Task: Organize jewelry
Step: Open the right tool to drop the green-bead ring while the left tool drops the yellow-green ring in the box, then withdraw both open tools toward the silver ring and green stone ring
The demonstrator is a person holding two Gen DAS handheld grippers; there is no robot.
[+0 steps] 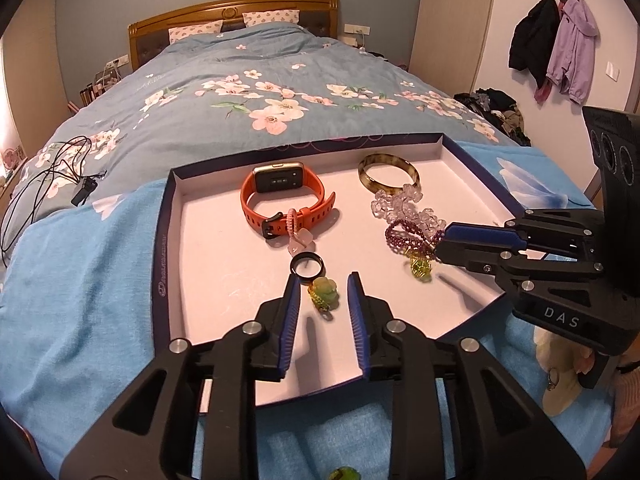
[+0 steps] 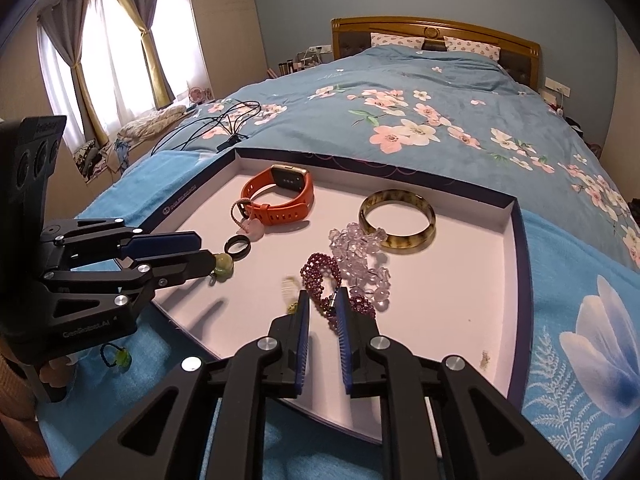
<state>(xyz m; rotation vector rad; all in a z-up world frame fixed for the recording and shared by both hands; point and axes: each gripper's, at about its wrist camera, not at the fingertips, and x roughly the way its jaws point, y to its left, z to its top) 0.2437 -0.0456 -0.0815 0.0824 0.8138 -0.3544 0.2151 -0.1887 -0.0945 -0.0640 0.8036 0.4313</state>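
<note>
Take the orange watch (image 1: pixel 280 196) as your landmark inside the shallow box lid (image 1: pixel 162 240), which serves as the tray on the blue towel (image 1: pixel 80 272). Left of the lid, a black cable (image 1: pixel 44 176) lies on the floral duvet, well away from the work. Looped by the watch's buckle sits a pink cord charm (image 1: pixel 298 236), and just in front of that a black ring (image 1: pixel 307 266). Your left gripper (image 1: pixel 323 284) hangs nearer you than the watch, released, its jaws standing either side of the green pendant (image 1: pixel 325 295) without closing on it; I judge it is either just set down or about to be picked. To the right of the watch lies the tortoiseshell bangle (image 1: pixel 388 174), with the clear bead bracelet (image 1: pixel 404 206) touching its near edge. Nearer you than those, the garnet bead bracelet (image 2: pixel 320 276) lies partly under your right gripper (image 2: pixel 322 304), whose jaws are narrowed around its clasp end; whether they truly pinch it I cannot tell. A yellow-green charm (image 1: pixel 420 268) blurs beside it
</note>
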